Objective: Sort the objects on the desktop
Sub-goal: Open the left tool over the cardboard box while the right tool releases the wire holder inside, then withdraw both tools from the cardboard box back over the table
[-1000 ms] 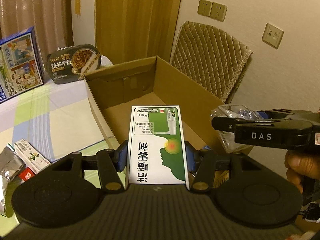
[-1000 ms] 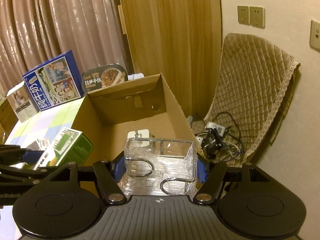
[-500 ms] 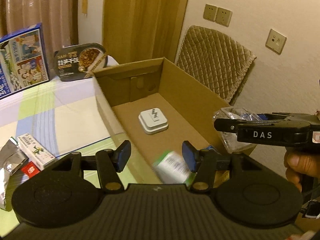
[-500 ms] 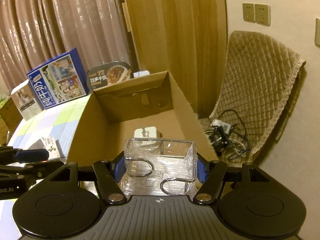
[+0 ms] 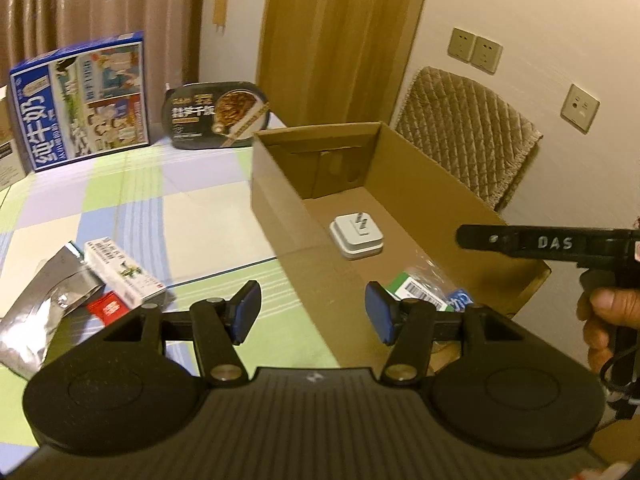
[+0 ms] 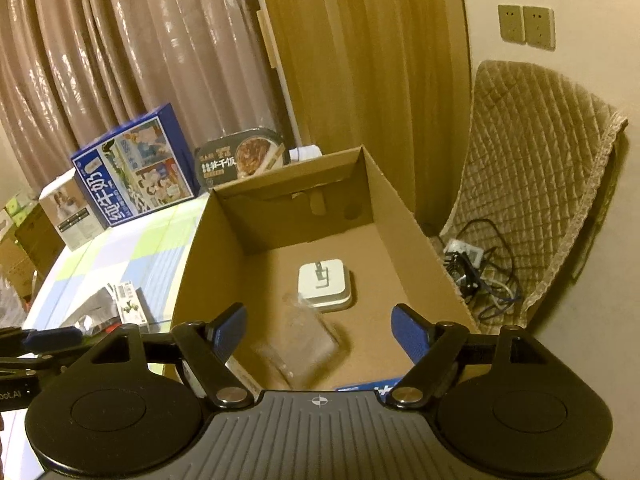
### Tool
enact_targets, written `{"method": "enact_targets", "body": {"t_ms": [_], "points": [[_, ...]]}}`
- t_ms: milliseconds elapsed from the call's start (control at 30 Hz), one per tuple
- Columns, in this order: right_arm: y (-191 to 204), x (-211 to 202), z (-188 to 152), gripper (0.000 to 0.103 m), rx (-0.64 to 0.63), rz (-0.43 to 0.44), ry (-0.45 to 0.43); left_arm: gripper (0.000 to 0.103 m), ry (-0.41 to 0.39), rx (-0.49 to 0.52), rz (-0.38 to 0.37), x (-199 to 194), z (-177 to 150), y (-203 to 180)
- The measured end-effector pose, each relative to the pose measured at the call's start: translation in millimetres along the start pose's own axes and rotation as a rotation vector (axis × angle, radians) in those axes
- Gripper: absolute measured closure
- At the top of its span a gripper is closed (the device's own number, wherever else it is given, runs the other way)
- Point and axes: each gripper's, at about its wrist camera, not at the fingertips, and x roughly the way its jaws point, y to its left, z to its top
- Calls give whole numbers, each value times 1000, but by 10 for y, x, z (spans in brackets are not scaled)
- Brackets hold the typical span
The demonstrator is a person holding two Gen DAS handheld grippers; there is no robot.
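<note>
My left gripper (image 5: 313, 314) stands open and empty above the near-left wall of the cardboard box (image 5: 280, 208). Inside lie a white charger (image 5: 356, 236) and the green-and-white carton (image 5: 416, 290). My right gripper (image 6: 320, 330) hangs over the cardboard box (image 6: 192, 264) with its jaws opening; the clear plastic box (image 6: 300, 344) is blurred below them, free of the pads. The white charger (image 6: 325, 284) lies just beyond it. In the left wrist view the right gripper (image 5: 500, 239) shows side-on, held by a hand (image 5: 608, 312).
On the checked tablecloth lie a small medicine box (image 5: 120, 272), a silver foil pouch (image 5: 44, 312) and a red packet (image 5: 108, 308). A blue milk carton (image 5: 80, 100) and black meal tray (image 5: 216, 114) stand at the back. A quilted chair (image 6: 532, 184) holds cables (image 6: 476, 272).
The left gripper let the green-and-white carton drop into the cardboard box and swung left. The right gripper has opened and the clear plastic box falls from it into the cardboard box.
</note>
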Motion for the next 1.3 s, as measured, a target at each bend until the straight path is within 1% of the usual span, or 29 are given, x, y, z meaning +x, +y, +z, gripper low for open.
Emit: {"method": "enact_targets", "body": {"t_ms": [233, 367, 467, 533, 700, 733, 800, 933, 1000, 1100, 1300], "points": [[104, -165, 6, 23, -9, 1, -19, 47, 0, -36, 37, -159, -130, 229], [241, -279, -18, 21, -10, 23, -31, 45, 9, -40, 61, -273, -248, 343], [376, -368, -37, 18, -9, 46, -42, 43, 13, -43, 81, -366, -332, 428], [478, -425, -57, 14, -11, 63, -53, 41, 12, -44, 99, -440, -387, 492], [783, -528, -105, 9, -28, 121, -61, 26, 6, -44, 145, -656, -582, 683], [848, -541, -109, 9, -33, 135, -60, 24, 7, -46, 153, -698, -622, 720], [1005, -566, -123, 8, -54, 166, -60, 16, 14, -50, 175, -778, -710, 811], [1286, -595, -164, 4, -89, 214, -62, 11, 22, -55, 213, -935, -858, 1007], [1430, -580, -195, 2, -109, 236, -57, 9, 25, -57, 233, -1012, -919, 1107], [1630, -521, -276, 2, -149, 252, -38, 7, 25, -52, 260, -1126, -991, 1244], [1882, -332, -490, 2, -204, 269, 26, 7, 30, -55, 305, -1293, -1107, 1491]]}}
